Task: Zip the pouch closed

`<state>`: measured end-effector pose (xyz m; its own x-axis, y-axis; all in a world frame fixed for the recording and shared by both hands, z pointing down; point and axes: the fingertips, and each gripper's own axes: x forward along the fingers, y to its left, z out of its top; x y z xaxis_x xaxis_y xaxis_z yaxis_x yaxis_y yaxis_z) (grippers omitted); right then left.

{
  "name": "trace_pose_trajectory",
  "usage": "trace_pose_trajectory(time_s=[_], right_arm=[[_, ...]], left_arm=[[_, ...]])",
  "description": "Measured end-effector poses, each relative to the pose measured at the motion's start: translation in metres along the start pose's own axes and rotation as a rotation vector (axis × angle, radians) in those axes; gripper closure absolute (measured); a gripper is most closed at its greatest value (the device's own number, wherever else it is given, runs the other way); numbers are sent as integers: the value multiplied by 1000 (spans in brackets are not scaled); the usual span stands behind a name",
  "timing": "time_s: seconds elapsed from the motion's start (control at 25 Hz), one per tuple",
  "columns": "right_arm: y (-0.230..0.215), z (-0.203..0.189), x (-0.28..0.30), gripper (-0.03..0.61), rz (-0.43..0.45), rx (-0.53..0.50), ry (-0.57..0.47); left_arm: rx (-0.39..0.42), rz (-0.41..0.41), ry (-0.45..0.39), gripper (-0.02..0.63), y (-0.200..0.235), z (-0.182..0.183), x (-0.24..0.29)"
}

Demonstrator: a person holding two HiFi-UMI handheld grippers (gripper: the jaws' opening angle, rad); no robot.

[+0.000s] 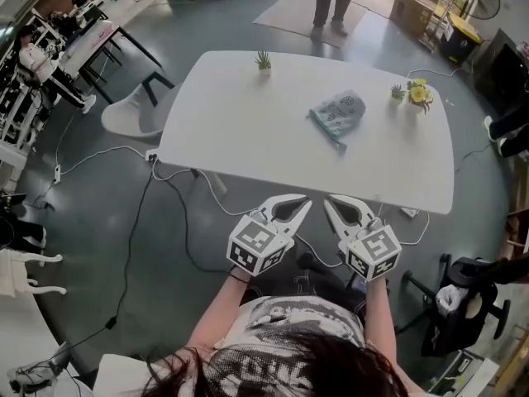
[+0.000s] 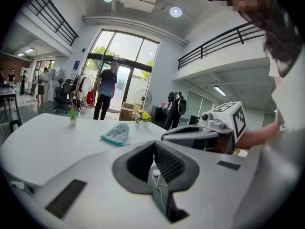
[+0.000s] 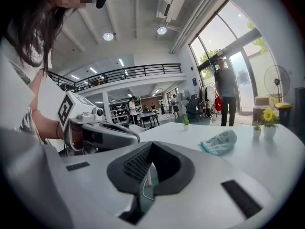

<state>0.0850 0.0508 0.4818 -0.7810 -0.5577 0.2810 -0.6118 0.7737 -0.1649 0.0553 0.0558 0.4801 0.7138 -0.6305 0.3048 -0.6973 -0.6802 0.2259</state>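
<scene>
A pale green patterned pouch (image 1: 338,112) lies on the white table (image 1: 248,131), right of its middle; it also shows as the pouch (image 2: 115,133) and the pouch (image 3: 219,142) in the gripper views. My left gripper (image 1: 302,207) and right gripper (image 1: 329,205) hover side by side off the table's near edge, well short of the pouch. Both are shut, jaw tips together, with nothing between them. In each gripper view the other gripper shows alongside.
A small potted plant (image 1: 263,59) stands at the table's far edge and a pot of yellow flowers (image 1: 417,94) at the far right. A person (image 1: 333,2) stands beyond the table. Cables (image 1: 132,222) trail on the floor; chairs sit left and right.
</scene>
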Motion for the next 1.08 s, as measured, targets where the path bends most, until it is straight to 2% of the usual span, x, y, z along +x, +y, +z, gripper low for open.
trace_pose_trajectory(time_s=[1.08], right_arm=[[-6, -8, -3, 583, 23, -2, 20]], left_arm=[[-4, 14, 7, 600, -2, 0, 6]])
